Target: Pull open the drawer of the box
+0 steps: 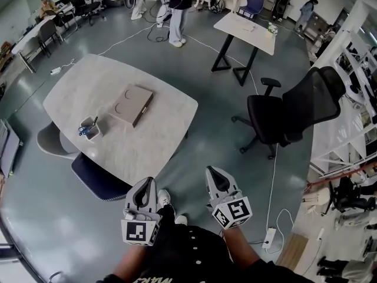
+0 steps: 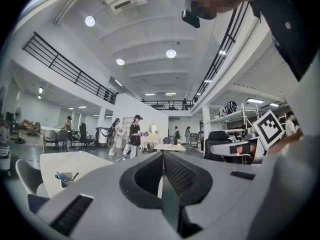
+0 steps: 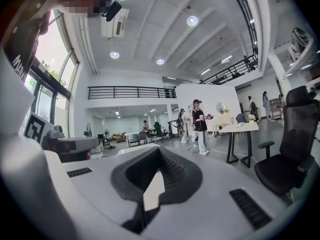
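Box (image 1: 133, 105) on desk (image 1: 168, 135), well apart from left gripper (image 1: 146, 183) and right gripper (image 1: 213, 171), jaws closed, empty; approach stage, next requiring reach and opened jaws.

A pale table (image 1: 159, 128) carries a small white cup (image 1: 89, 128) of pens near its left corner. A blue chair (image 1: 97, 178) is tucked under its near edge, a grey chair (image 1: 50, 141) beside the left corner. A black office chair (image 1: 288, 114) stands well apart, on the right.
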A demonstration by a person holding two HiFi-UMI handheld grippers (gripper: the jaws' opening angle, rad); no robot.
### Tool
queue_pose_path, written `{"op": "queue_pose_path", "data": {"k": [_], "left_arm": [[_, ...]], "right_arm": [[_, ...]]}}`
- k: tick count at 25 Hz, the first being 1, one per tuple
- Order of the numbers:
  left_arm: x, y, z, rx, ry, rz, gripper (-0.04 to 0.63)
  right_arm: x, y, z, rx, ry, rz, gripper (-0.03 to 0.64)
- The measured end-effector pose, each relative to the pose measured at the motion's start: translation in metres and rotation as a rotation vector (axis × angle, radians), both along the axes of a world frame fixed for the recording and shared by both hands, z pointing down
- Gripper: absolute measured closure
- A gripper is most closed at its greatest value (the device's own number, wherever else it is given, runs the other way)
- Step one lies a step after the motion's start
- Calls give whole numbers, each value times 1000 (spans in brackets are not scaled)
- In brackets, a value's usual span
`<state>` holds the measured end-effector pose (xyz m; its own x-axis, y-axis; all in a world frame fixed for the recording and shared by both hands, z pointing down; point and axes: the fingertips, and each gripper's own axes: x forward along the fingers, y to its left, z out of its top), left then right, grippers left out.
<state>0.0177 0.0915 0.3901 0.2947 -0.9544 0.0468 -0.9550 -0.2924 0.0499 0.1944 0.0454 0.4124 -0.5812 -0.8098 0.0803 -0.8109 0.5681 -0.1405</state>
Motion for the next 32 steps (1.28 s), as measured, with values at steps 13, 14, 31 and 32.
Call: {"op": "queue_pose_path", "data": {"k": [13, 14, 31, 32], "left_arm": [[-44, -103, -14, 37, 14, -6, 578], [-48, -110, -13, 35, 15, -6, 578], [-98, -170, 4, -15, 58, -5, 578], [-98, -171, 6, -19, 60, -8, 578]], "right_arm": [[-42, -105, -20, 42, 18, -5, 620], [-46, -112, -19, 39, 20, -6, 620], [-93, -176, -3, -75, -15, -17, 620], [-94, -179, 0, -94, -32, -21, 620]]}}
